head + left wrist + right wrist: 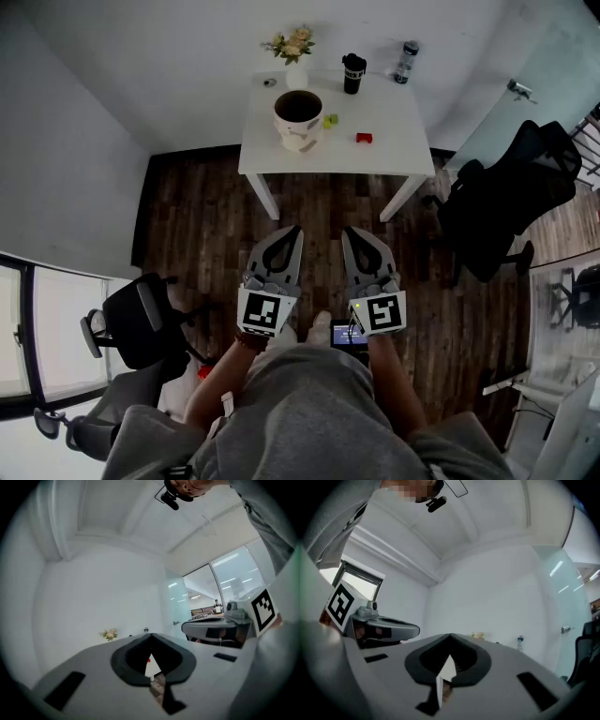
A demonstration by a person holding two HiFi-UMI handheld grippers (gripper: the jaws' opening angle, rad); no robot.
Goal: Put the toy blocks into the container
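Far ahead in the head view stands a white table (394, 112). On it are a pale container (298, 119) with a dark inside, a yellow-green block (330, 121) just right of it, and a red block (364, 138) further right. My left gripper (296, 229) and right gripper (347, 231) are held side by side close to the person's body, over the wood floor and well short of the table. Both are shut with nothing between the jaws. In the gripper views the left gripper (151, 637) and right gripper (450, 637) point level at the white wall.
A flower vase (292, 52), a black cup (353, 73) and a bottle (406, 62) stand at the table's back edge. A black office chair (506, 202) sits right of the table, another chair (141, 323) at the left. A small lit screen (349, 333) shows between the hands.
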